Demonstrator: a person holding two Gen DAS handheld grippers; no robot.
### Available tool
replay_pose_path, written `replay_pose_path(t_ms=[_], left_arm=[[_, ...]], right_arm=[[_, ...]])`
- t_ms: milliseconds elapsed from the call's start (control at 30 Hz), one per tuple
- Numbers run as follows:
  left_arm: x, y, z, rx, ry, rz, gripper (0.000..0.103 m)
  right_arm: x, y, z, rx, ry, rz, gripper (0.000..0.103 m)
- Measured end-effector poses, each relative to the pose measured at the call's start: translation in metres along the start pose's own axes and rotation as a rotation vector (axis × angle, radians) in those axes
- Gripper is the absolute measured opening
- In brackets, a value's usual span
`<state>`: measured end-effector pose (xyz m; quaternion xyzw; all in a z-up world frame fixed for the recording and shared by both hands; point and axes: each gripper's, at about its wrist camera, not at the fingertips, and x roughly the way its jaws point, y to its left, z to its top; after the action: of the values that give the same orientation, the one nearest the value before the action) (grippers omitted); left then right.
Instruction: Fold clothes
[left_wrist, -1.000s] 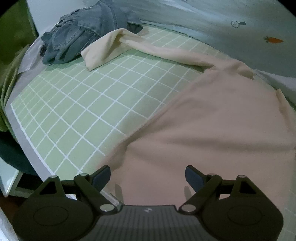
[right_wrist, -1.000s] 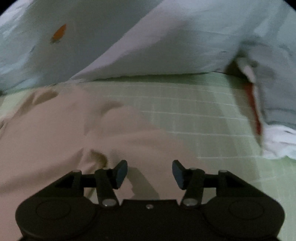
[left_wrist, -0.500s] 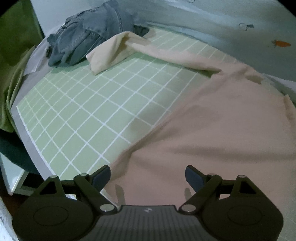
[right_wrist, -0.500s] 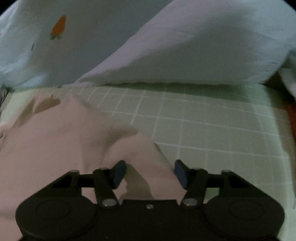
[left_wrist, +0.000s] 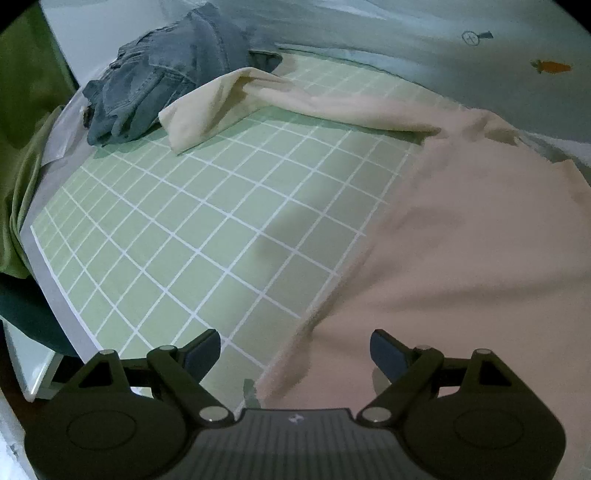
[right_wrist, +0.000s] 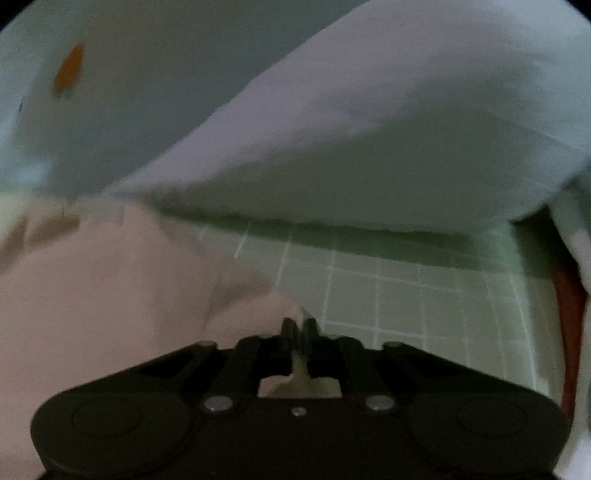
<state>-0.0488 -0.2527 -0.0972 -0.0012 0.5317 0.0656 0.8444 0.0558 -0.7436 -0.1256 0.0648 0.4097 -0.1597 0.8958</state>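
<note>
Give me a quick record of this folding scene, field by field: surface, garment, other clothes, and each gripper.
surface: green grid mat
garment: beige shirt spread on the mat, one sleeve stretched toward the jeans
other clothes: jeans bunched at the mat's far corner
left gripper: open, over the shirt's near edge
right gripper: closing, fingers pinching the shirt's edge

Soft matt cloth shirt (left_wrist: 461, 240) lies on a smooth gridded mat (left_wrist: 184, 240) beside rough denim jeans (left_wrist: 159, 81).
</note>
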Motion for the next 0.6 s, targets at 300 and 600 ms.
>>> replay_pose_path(t_ms=[300, 600], left_arm=[[0.016, 0.028, -0.004, -0.04, 0.02, -0.11, 0.088], [0.032, 0.035, -0.001, 0.058, 0.092, -0.283, 0.073]], right_arm=[[-0.119, 0.037, -0.117, 0.204, 0.074, 0.099, 0.051], [-0.198, 0.074, -0.21, 0.3, 0.189, 0.057, 0.057]])
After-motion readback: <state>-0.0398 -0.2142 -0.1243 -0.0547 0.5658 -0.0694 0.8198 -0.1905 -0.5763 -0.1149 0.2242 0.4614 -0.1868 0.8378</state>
